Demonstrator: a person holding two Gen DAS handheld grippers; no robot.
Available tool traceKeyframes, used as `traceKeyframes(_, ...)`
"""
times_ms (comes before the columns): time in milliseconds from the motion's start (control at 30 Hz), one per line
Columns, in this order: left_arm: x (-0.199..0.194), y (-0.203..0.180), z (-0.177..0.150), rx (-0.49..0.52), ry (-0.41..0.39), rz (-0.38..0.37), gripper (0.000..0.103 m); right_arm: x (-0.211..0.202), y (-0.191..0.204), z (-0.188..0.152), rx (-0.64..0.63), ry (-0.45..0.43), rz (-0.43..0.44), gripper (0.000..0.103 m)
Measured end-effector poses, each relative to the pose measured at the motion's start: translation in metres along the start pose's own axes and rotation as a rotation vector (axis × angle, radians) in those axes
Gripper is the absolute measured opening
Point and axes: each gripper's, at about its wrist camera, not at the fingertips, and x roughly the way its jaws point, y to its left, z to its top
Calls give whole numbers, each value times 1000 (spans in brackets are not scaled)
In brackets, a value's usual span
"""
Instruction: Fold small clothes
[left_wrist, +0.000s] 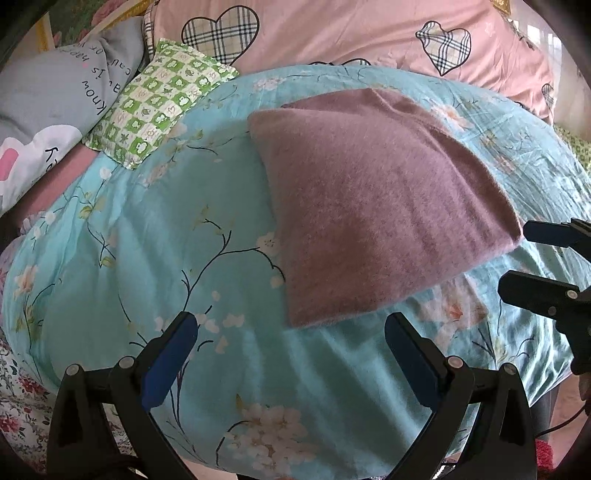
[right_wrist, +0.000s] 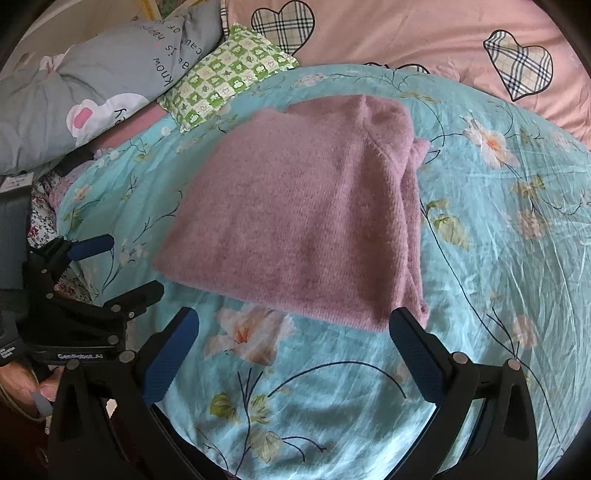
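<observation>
Lying folded on the turquoise floral bedspread (right_wrist: 498, 229): a fuzzy mauve knitted sweater (right_wrist: 303, 225).
Both spread wide and empty, the left hand-held gripper (left_wrist: 290, 339) and right hand-held gripper (right_wrist: 293, 336) hover just beside its near edge.

Mauve sweater (right_wrist: 295, 214) was fuzzy knit, matt, with visible ribbing. Teal floral bedsheet (right_wrist: 498, 258) looked like thin woven cloth, creased, faint sheen. Pink quilt (left_wrist: 351, 33) was smooth matt cloth. Green checked pillow (left_wrist: 162, 99) was puckered, crinkly fabric. Left gripper (left_wrist: 290, 347) and right gripper (right_wrist: 295, 345) were black matt plastic, with ridged blue rubbery pads (right_wrist: 171, 356).
</observation>
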Motion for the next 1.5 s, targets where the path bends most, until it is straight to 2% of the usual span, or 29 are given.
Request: traceKeyframes(1500, -4, 0, 9, 2, -20, -25, 102, 1, 0, 12, -28, 13, 25, 103)
